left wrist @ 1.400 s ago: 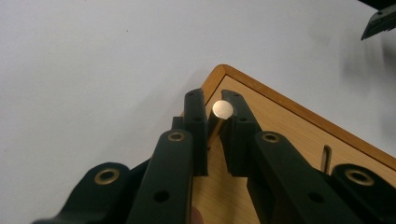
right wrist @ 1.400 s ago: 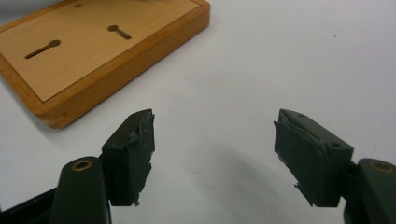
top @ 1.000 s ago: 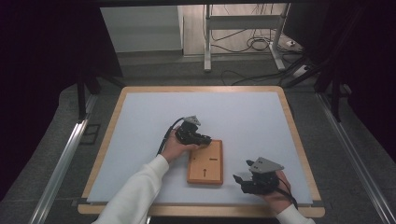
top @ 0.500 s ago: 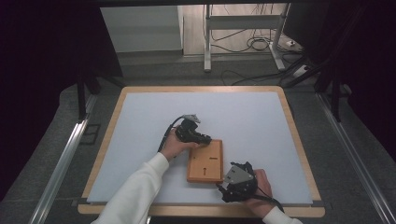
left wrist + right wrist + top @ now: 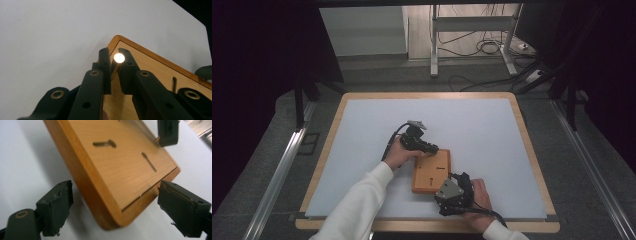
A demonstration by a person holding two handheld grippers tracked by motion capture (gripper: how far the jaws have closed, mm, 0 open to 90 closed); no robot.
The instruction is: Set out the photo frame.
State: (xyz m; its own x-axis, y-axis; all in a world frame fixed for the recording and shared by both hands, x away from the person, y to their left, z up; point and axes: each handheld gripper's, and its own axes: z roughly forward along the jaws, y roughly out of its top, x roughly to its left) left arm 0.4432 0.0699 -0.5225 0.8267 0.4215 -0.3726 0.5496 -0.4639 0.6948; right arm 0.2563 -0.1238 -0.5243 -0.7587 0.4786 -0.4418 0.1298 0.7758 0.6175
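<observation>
High view: the left gripper [image 5: 432, 148] is clamped on a small brass peg [image 5: 119, 58] at the far corner of the wooden box [image 5: 432, 172] lying on the white mat [image 5: 362, 150]. To its right, the right gripper [image 5: 451, 186], whose jaws have just been opening, stands spread around the box's near corner, pads apart from the wood.

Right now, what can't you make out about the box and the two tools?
- Wooden box, high view: near corner hidden behind the right tool.
- Peg, left gripper view: shaft hidden between the shut left tool; only its glaring tip shows.
- Box slots, right gripper view: blurred, depth unclear.
- Box underside: hidden against the table.
</observation>
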